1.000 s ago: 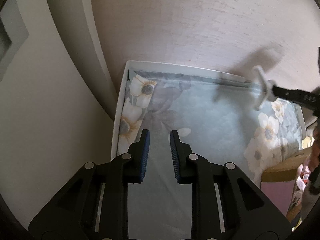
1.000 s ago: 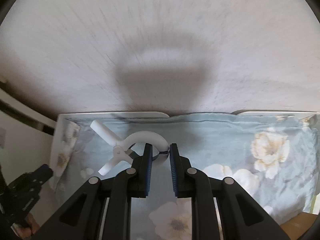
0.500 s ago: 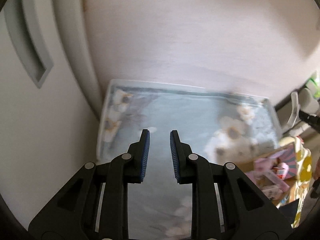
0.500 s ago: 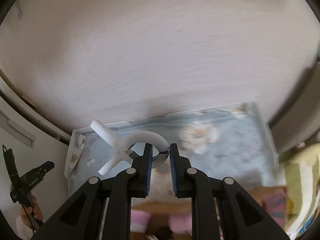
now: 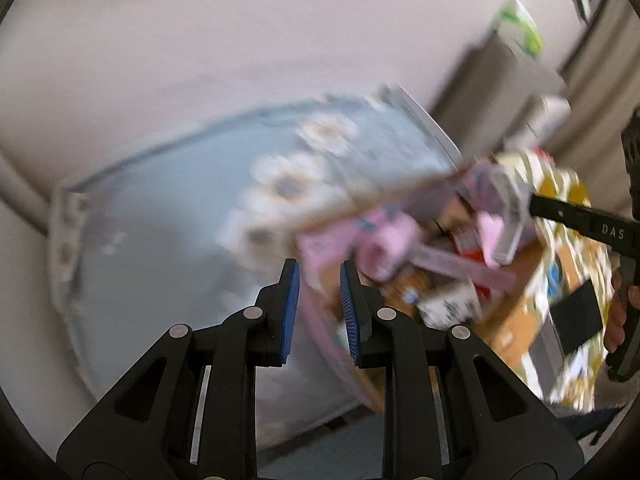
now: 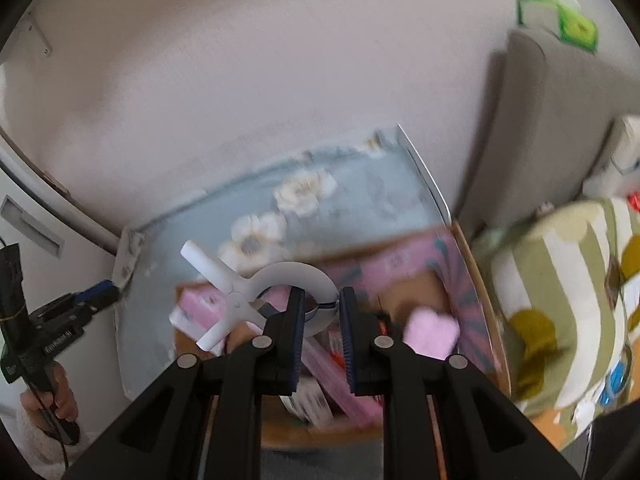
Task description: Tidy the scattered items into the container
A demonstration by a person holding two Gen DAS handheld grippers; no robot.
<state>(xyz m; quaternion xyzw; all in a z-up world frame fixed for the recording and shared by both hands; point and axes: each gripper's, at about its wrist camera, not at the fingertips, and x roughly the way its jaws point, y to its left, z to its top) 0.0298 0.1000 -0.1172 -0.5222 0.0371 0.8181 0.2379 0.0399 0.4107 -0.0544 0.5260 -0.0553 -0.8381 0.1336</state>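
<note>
My right gripper [image 6: 319,312] is shut on a white plastic clip [image 6: 256,292] and holds it above an open cardboard box [image 6: 464,248] with pink lining. The box holds several pink items, among them a pink heart shape [image 6: 432,332]. In the left wrist view the box [image 5: 516,280] lies right of centre, and the clip [image 5: 510,220] shows above it on the right gripper's tip. My left gripper [image 5: 319,300] is empty, its jaws a narrow gap apart, over the box's near edge. The box rests on a white table with a blue floral cloth [image 5: 160,208].
A bare wall [image 6: 240,80] rises behind the table. A grey cushioned seat back [image 6: 524,120] and a patterned cushion [image 6: 568,280] stand right of the box. A green and white pack [image 6: 560,12] sits on top of the seat back.
Both grippers have swung right, from over the floral cloth to over the box. The right gripper still holds the white clip. The current frames are motion-blurred.
</note>
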